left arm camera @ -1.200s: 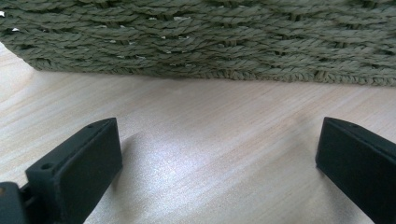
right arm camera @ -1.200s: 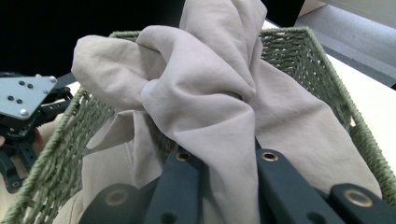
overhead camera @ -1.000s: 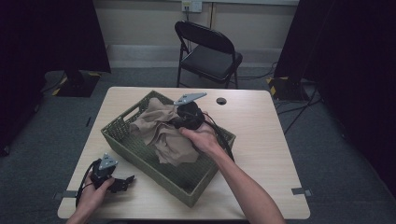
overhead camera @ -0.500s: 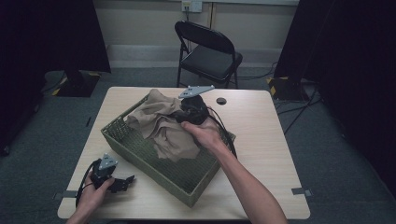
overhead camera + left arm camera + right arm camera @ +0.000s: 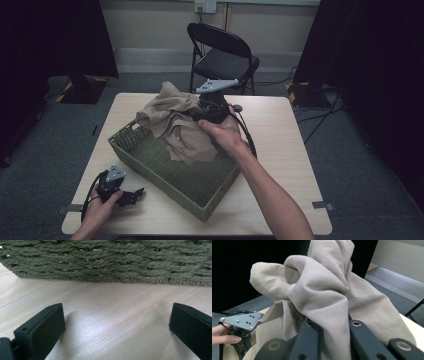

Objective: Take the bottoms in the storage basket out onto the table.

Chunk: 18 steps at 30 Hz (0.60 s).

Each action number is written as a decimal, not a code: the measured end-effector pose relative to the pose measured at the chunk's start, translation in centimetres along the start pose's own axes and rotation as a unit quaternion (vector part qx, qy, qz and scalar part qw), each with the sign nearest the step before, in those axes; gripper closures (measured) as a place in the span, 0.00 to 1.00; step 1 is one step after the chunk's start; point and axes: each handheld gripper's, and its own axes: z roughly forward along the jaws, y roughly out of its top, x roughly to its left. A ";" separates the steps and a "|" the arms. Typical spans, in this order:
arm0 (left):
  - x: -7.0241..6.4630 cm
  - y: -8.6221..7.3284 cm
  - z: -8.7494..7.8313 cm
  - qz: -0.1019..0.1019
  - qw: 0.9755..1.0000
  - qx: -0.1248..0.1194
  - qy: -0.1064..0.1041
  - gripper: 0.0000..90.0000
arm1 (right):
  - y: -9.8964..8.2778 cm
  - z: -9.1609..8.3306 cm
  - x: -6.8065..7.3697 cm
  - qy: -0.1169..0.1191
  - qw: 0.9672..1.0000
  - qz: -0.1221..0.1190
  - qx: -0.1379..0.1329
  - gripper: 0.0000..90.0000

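Right gripper [image 5: 202, 111] pinches the beige cloth [image 5: 180, 127], bunched partly above the woven basket [image 5: 150, 160]; left gripper [image 5: 131, 195] rests spread on the table [image 5: 280, 150]; advise lifting straight until the hem, apparently trailing inside, clears the rim.

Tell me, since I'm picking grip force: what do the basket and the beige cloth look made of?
The basket looks like woven olive-green cord or paper rope, matte, with twisted strands along its wall. The beige cloth seems a thin matte woven fabric, perhaps cotton or nylon, finely creased and bunched between the right gripper jaws.
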 end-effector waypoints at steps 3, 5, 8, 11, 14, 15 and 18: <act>0.0 0.0 0.0 0.000 1.000 0.000 0.000 0.00 | 0.3 -0.7 -0.2 -0.002 1.000 0.005 -0.011 0.94; 0.0 0.0 0.0 -0.001 1.000 0.000 0.000 0.00 | 0.5 -1.3 -0.5 0.002 1.000 0.013 -0.023 0.94; 0.0 0.0 0.0 -0.001 1.000 0.000 0.000 0.00 | 0.7 -1.6 -0.6 0.000 1.000 0.014 -0.025 0.94; 0.0 0.0 0.0 -0.001 1.000 0.000 0.000 0.00 | 0.8 -1.9 -0.8 -0.001 0.999 0.018 -0.030 0.94; 0.0 0.0 0.0 -0.001 1.000 0.000 0.000 0.00 | 0.9 -2.3 -1.0 -0.003 0.999 0.019 -0.036 0.94; 0.0 0.0 0.0 0.000 1.000 0.000 0.000 0.00 | 0.9 -2.5 -1.1 -0.003 0.999 0.023 -0.040 0.94; 0.0 0.0 0.0 -0.001 1.000 0.000 0.000 0.00 | 1.2 -3.2 -1.4 -0.001 0.998 0.029 -0.053 0.94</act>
